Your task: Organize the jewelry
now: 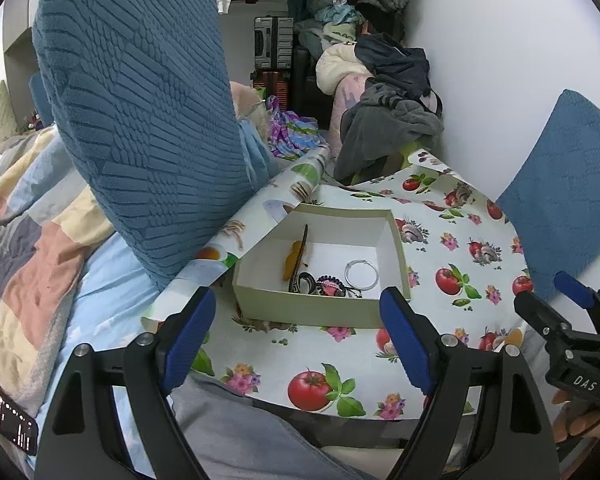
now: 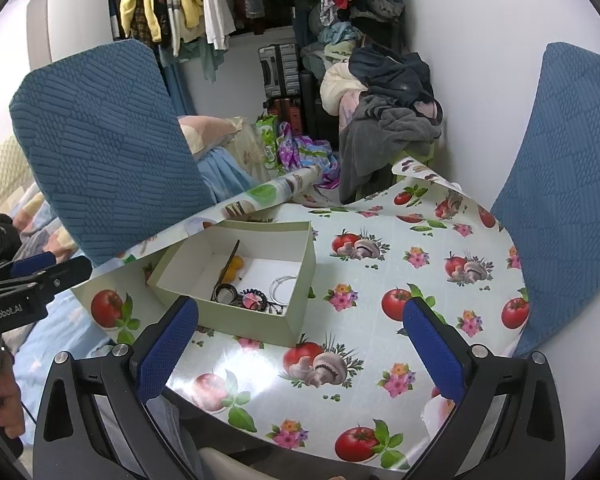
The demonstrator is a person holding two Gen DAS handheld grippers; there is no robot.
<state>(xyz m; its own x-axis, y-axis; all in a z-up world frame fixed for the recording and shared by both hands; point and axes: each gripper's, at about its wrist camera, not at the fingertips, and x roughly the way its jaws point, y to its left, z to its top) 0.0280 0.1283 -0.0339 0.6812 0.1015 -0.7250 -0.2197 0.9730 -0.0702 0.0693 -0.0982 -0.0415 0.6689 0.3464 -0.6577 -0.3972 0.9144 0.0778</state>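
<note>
Tablecloth (image 1: pixel 440 248) bare around box (image 1: pixel 320 304); jewelry inside. Left gripper (image 1: pixel 300 336), right gripper (image 2: pixel 300 344) wide, empty. You finish or sort inside.

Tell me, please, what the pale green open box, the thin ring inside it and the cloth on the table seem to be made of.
Pale green open box: likely cardboard, matte, with thin stiff walls and white inside. Thin silver ring: probably metal, with a bright shiny rim. Tomato-printed table cover: looks like glossy plastic or oilcloth, showing lamp glare and a curling edge.

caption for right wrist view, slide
Open right gripper hovers before pale-green box of jewelry on fruit-print tablecloth.
</note>
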